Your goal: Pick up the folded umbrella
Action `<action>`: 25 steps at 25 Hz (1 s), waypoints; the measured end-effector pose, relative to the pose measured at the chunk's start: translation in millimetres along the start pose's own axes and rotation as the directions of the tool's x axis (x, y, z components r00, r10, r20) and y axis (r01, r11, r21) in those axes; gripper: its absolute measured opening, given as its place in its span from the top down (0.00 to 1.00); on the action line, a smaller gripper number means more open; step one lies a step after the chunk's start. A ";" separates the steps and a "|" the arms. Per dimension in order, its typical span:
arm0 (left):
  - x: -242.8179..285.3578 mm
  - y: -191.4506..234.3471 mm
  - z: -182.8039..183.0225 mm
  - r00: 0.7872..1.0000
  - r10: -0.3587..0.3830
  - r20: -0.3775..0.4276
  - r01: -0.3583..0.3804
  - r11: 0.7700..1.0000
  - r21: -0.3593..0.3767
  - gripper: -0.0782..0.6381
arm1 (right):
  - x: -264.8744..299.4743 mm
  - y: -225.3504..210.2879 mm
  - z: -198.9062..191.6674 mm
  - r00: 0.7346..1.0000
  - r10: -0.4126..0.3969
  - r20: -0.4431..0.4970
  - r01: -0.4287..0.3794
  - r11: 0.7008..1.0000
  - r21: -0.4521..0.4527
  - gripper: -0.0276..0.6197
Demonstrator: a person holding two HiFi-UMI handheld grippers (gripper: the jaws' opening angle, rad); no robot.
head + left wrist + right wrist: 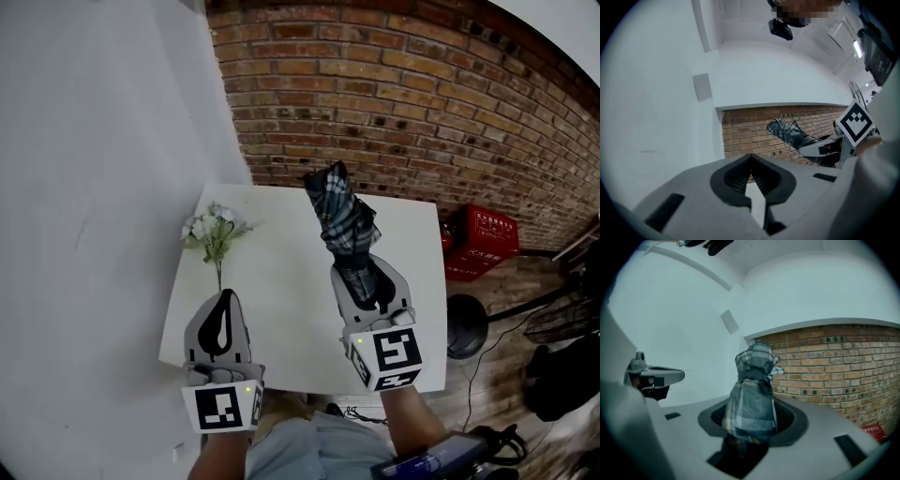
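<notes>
Left gripper (pixel 225 296) clenched, empty, over table's (pixel 281 309) near left corner. Right gripper (pixel 362 270) grasping plaid folded umbrella (pixel 340 217), held clear above table's middle. Flowers (pixel 214 229) by left edge.

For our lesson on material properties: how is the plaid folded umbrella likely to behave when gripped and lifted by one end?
The folded umbrella probably has a stiff core: it juts straight from the right gripper without drooping. Its loose plaid fabric bunches at the jaws, so it may squash and slip slightly.
</notes>
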State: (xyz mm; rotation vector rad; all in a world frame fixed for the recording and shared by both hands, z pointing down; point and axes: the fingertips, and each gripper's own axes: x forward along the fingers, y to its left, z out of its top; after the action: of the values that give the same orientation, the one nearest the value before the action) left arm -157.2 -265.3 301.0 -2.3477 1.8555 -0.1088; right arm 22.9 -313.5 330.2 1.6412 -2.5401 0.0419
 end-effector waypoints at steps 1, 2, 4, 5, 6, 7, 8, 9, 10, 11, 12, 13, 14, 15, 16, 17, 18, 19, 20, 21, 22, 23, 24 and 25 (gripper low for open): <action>-3.8 -4.4 3.5 1.000 -0.001 0.006 0.001 1.000 0.001 0.88 | -6.8 -1.4 1.8 1.000 -0.003 0.005 0.003 1.000 -0.002 0.67; -7.7 -8.4 7.1 1.000 -0.001 0.011 0.001 1.000 0.002 0.88 | -13.4 -2.7 4.0 1.000 -0.005 0.010 0.005 1.000 -0.005 0.67; -15.6 -15.8 14.6 1.000 0.000 0.021 0.000 1.000 0.005 0.88 | -26.6 -4.7 9.6 1.000 -0.008 0.024 0.008 1.000 -0.014 0.67; -19.8 -19.2 18.6 1.000 0.001 0.028 -0.001 1.000 0.007 0.88 | -33.4 -5.5 13.0 0.999 -0.009 0.034 0.010 1.000 -0.018 0.67; -24.1 -22.5 22.9 0.999 0.002 0.035 -0.002 1.000 0.009 0.88 | -40.2 -6.3 16.7 0.999 -0.010 0.044 0.011 1.000 -0.023 0.67; -28.6 -25.5 27.3 0.999 0.004 0.043 -0.004 1.000 0.010 0.88 | -47.0 -7.0 20.4 0.998 -0.011 0.055 0.012 1.000 -0.027 0.67; -33.1 -28.0 31.4 0.999 0.006 0.050 -0.007 1.000 0.010 0.88 | -53.2 -7.3 23.9 0.998 -0.011 0.065 0.013 0.999 -0.030 0.67; -37.4 -29.5 35.1 0.998 0.009 0.056 -0.010 1.000 0.010 0.88 | -58.6 -7.1 26.9 0.997 -0.011 0.073 0.014 0.999 -0.032 0.67; -41.1 -30.4 38.6 0.998 0.012 0.062 -0.012 1.000 0.009 0.88 | -63.0 -6.5 29.8 0.997 -0.011 0.080 0.014 0.999 -0.035 0.67; -44.5 -31.6 42.4 0.998 0.014 0.068 -0.014 1.000 0.010 0.88 | -67.2 -6.1 32.9 0.996 -0.011 0.088 0.014 0.999 -0.039 0.67; -47.9 -34.0 46.9 0.997 0.015 0.075 -0.015 1.000 0.011 0.88 | -72.1 -6.4 36.4 0.995 -0.010 0.096 0.014 0.999 -0.042 0.67; -51.6 -37.7 52.1 0.997 0.015 0.082 -0.016 1.000 0.013 0.88 | -77.9 -7.7 40.0 0.994 -0.009 0.104 0.014 0.999 -0.045 0.67; -55.4 -42.1 57.4 0.996 0.015 0.088 -0.016 1.000 0.015 0.88 | -84.0 -9.3 43.4 0.994 -0.009 0.113 0.014 0.999 -0.047 0.67; -59.2 -46.1 62.0 0.995 0.015 0.095 -0.017 1.000 0.017 0.88 | -89.8 -10.8 46.5 0.992 -0.009 0.122 0.015 0.999 -0.048 0.67; -62.5 -49.5 65.7 0.995 0.015 0.100 -0.017 1.000 0.018 0.88 | -94.7 -11.8 49.3 0.991 -0.008 0.131 0.015 0.999 -0.049 0.67; -65.2 -52.0 68.3 0.995 0.015 0.103 -0.017 1.000 0.020 0.88 | -98.7 -12.4 51.8 0.990 -0.009 0.139 0.016 0.999 -0.049 0.67; -67.3 -53.9 70.3 0.994 0.015 0.106 -0.018 1.000 0.022 0.88 | -102.2 -12.7 54.3 0.989 -0.009 0.147 0.016 0.999 -0.050 0.67; -69.2 -55.3 72.1 0.994 0.016 0.108 -0.019 1.000 0.025 0.88 | -105.6 -12.9 56.6 0.988 -0.009 0.153 0.017 0.999 -0.051 0.67; -71.0 -56.1 73.8 0.994 0.017 0.111 -0.020 0.999 0.027 0.88 | -108.8 -12.8 58.8 0.987 -0.009 0.158 0.018 0.998 -0.052 0.67; -72.8 -56.3 75.6 0.993 0.020 0.114 -0.023 0.999 0.029 0.88 | -112.0 -12.4 60.9 0.986 -0.009 0.165 0.018 0.998 -0.054 0.67; -74.5 -56.3 77.2 0.993 0.023 0.118 -0.027 0.999 0.030 0.88 | -115.0 -12.0 62.7 0.985 -0.008 0.172 0.018 0.998 -0.056 0.67; -76.2 -56.1 78.7 0.992 0.026 0.122 -0.030 0.999 0.032 0.88 | -117.8 -11.8 64.0 0.984 -0.008 0.178 0.018 0.998 -0.058 0.67; -77.8 -56.1 80.1 0.992 0.029 0.127 -0.033 0.999 0.033 0.88 | -120.3 -11.8 64.9 0.983 -0.008 0.184 0.019 0.998 -0.058 0.67; -79.3 -56.3 81.5 0.991 0.031 0.130 -0.036 0.999 0.035 0.88 | -122.7 -12.0 65.4 0.982 -0.010 0.188 0.021 0.998 -0.058 0.67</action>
State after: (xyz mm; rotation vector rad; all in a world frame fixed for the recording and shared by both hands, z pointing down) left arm -109.6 -169.8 232.3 -2.2407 1.8150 0.0133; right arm 78.2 -212.8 250.9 1.7168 -2.6336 -0.1980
